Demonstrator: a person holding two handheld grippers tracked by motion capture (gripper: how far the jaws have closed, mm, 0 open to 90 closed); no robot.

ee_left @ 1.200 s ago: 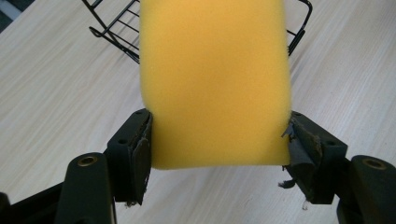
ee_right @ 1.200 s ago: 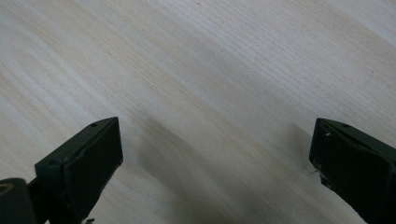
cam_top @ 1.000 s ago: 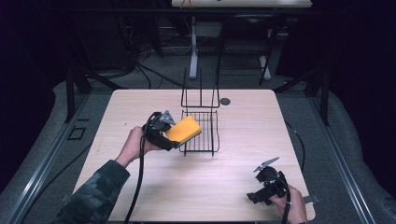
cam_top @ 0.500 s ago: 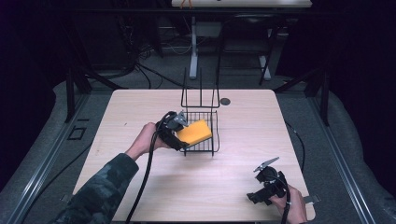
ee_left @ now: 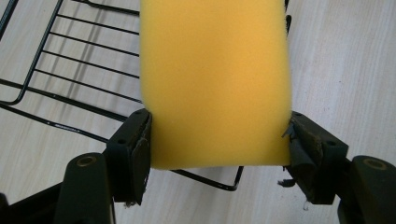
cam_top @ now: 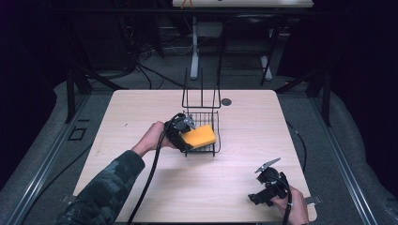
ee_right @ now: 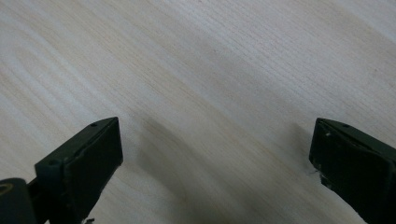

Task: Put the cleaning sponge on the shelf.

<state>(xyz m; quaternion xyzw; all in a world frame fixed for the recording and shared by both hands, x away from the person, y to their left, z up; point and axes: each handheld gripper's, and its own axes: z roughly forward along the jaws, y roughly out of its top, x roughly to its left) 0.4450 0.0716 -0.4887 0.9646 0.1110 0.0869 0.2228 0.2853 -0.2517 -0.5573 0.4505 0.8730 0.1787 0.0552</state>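
High view showed your left gripper [cam_top: 187, 136] clamped on the yellow sponge [cam_top: 199, 136], which hung ahead of its jaws over the wire basket [cam_top: 213, 149], probably not yet resting inside. You needed to lower before letting go. Your right gripper [cam_top: 264, 183] sat wide open, holding nothing.

— What was under it all?
— A pale wooden table [cam_top: 141, 112], filling the middle of the high view, its grain running side to side.

— Anything loose on it?
— A small dark round disc [cam_top: 226, 101], near the table's far edge, just right of center.

— And beyond the table?
— Grey floor, with black cables [cam_top: 155, 72] tangled at upper center, a white desk leg [cam_top: 194, 51] standing behind them, and a square outline [cam_top: 76, 134] marked on the floor at the left.
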